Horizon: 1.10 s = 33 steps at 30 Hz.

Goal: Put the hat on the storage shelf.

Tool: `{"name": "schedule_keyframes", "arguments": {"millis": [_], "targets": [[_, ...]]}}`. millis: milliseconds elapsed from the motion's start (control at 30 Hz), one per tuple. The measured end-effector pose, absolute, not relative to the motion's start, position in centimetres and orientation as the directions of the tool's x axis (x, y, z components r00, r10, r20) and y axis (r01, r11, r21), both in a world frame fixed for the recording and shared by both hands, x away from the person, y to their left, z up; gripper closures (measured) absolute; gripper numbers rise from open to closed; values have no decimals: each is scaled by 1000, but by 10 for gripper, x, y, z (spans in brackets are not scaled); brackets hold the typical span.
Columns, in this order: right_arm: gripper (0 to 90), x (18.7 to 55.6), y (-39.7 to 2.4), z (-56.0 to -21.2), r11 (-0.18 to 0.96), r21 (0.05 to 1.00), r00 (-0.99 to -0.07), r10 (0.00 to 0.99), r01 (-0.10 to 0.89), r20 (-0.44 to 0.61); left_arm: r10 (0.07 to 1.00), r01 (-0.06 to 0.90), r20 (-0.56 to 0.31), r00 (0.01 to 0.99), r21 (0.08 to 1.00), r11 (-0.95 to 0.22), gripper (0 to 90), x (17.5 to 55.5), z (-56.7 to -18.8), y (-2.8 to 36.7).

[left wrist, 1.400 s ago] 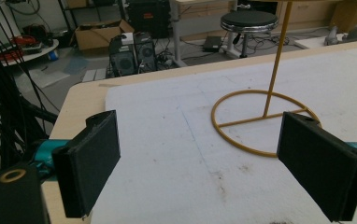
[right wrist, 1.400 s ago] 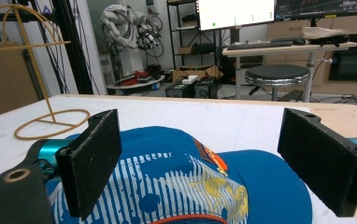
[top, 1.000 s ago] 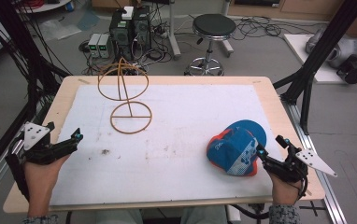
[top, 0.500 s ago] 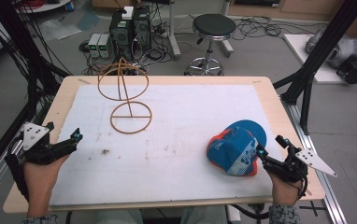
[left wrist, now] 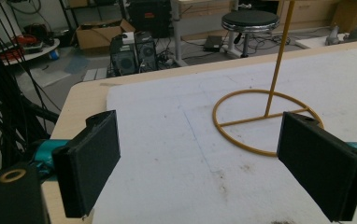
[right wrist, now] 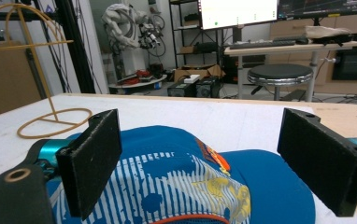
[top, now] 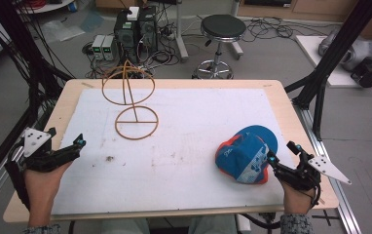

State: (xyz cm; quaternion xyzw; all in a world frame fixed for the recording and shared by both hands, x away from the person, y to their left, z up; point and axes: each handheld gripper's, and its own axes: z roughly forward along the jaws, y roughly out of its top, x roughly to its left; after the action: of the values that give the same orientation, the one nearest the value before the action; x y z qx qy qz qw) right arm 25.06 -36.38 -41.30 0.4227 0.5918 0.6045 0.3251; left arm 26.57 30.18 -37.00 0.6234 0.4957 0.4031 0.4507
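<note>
From the high view, a blue cap (top: 245,155) with white and orange markings lies on the white sheet (top: 194,126) that covers the wooden surface (top: 65,105), towards the near right corner. The right tongs (top: 280,159) sit just beside the cap on its right, one tip touching or nearly touching its edge, and they are spread. The left tongs (top: 67,144) rest at the near left edge of the surface, well apart from the cap, also spread and gripping nothing. A yellow wire stand (top: 133,105) with a ring base and an upper hoop stands upright at the far left of the sheet.

In the left gripper view, the left tongs (left wrist: 214,163) are wide apart over bare white sheet (left wrist: 167,154), and the ring base of the wire stand (left wrist: 265,121) lies ahead, between the pads and beyond them.

In the right gripper view, the right tongs (right wrist: 218,163) are wide apart with the cap (right wrist: 190,186) lying low between them, its crown nearest and its brim to the right. Neither pad presses it. The wire stand (right wrist: 41,93) rises at far left.
</note>
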Motion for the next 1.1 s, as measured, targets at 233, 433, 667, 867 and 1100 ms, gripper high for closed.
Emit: {"name": "schedule_keyframes", "arguments": {"millis": [233,433,667,867,1100], "targets": [[145,252,-355,-411,-32,993,-510,856,116,87,981,256,56,185,961,-103,136,266,-370,302],[178,256,-341,-412,82,987,-594,805,138,16,982,257,53,183,961,-100,136,266,-370,303],[263,262,-331,-416,167,972,-621,784,163,-31,982,255,55,180,962,-101,137,265,-370,303],[484,263,-326,-417,195,964,-629,776,182,-39,982,256,56,181,961,-102,136,265,-370,302],[784,264,-324,-414,188,964,-607,794,185,-38,982,254,56,179,962,-101,136,265,-370,303]]}}
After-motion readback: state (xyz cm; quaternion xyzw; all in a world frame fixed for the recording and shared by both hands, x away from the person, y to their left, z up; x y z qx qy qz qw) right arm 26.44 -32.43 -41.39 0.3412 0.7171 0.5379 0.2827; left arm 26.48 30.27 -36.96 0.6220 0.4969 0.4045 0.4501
